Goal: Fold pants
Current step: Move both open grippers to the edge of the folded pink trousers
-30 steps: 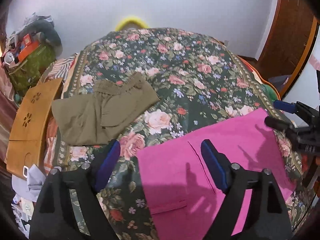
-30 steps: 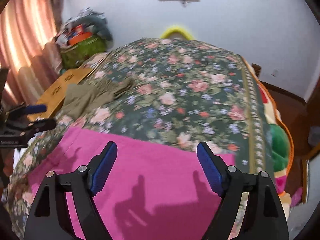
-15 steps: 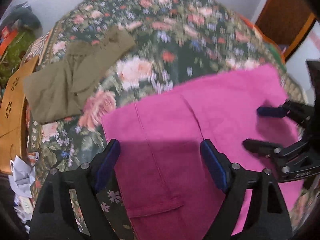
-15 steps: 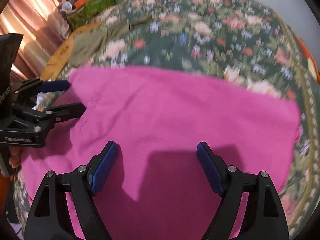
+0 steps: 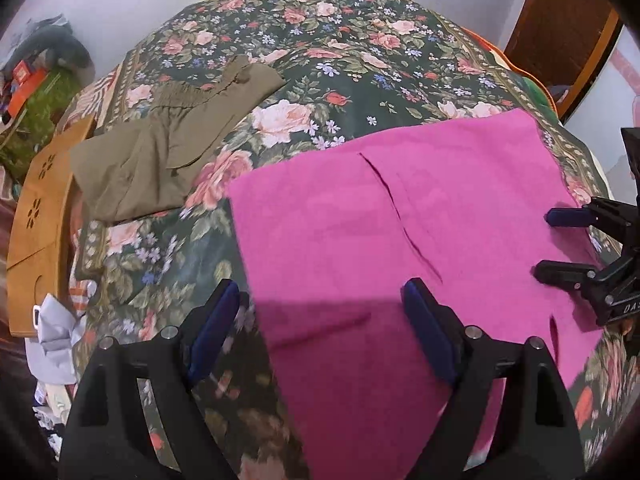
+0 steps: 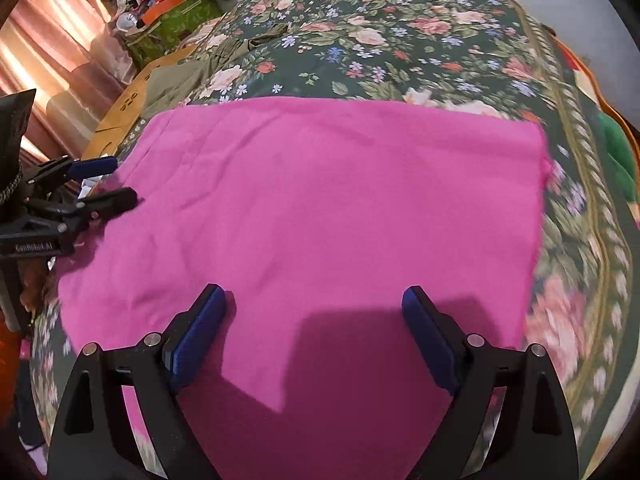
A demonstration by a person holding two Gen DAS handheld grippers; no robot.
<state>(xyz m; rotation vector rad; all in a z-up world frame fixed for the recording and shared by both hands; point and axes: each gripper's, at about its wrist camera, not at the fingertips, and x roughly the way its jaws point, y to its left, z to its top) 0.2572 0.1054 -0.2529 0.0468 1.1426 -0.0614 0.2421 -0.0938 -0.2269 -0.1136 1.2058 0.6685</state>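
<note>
Bright pink pants lie spread flat on the near part of a floral bedspread, a seam slit running down their middle. My left gripper hovers open over their left edge, one finger over the bedspread and one over the pink cloth. Over the right half of the pink pants, the jaws of my right gripper are opening, the cloth below them and nothing pinched. Each gripper shows in the other's view: the right gripper and the left gripper, both open.
Folded olive pants rest on the bed's far left. A brown cut-out board and white crumpled cloth sit off the left edge, with a cluttered green bag by the curtain. A wooden door stands at right.
Both grippers have sunk toward the pink pants and tipped further down, so the cloth fills more of each view. The right jaws stand a little wider.
</note>
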